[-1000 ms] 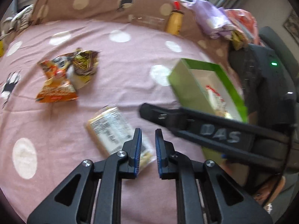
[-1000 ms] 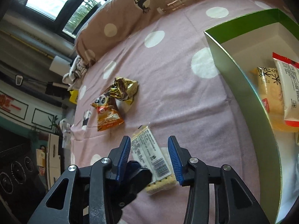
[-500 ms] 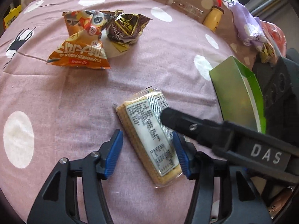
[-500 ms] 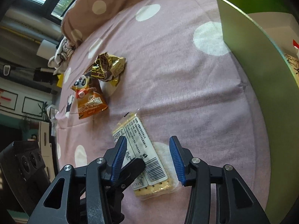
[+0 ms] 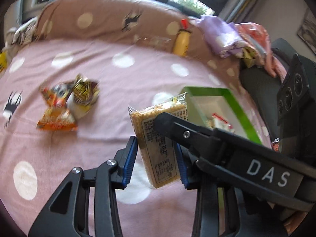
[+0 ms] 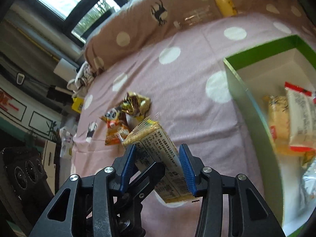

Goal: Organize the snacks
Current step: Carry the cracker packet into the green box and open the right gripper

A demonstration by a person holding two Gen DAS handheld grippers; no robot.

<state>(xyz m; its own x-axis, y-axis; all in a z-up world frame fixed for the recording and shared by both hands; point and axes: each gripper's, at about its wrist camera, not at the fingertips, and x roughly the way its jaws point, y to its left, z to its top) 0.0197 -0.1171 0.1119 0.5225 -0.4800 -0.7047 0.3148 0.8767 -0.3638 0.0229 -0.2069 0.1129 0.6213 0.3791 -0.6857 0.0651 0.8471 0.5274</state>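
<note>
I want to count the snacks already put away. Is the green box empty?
No, the green box already holds several wrapped snacks, like the red-and-white packet, in the right wrist view.

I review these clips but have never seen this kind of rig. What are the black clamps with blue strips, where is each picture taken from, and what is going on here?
No robot here: a person holds two hand-held grippers, each with a camera looking along its fingers. One picture comes from the left gripper, the other from the right gripper. Both have their blue pads against the same cracker packet, lifted off the pink spotted bedspread. Two crinkly snack bags lie on the cloth. The green box beside them already holds some snacks.
</note>
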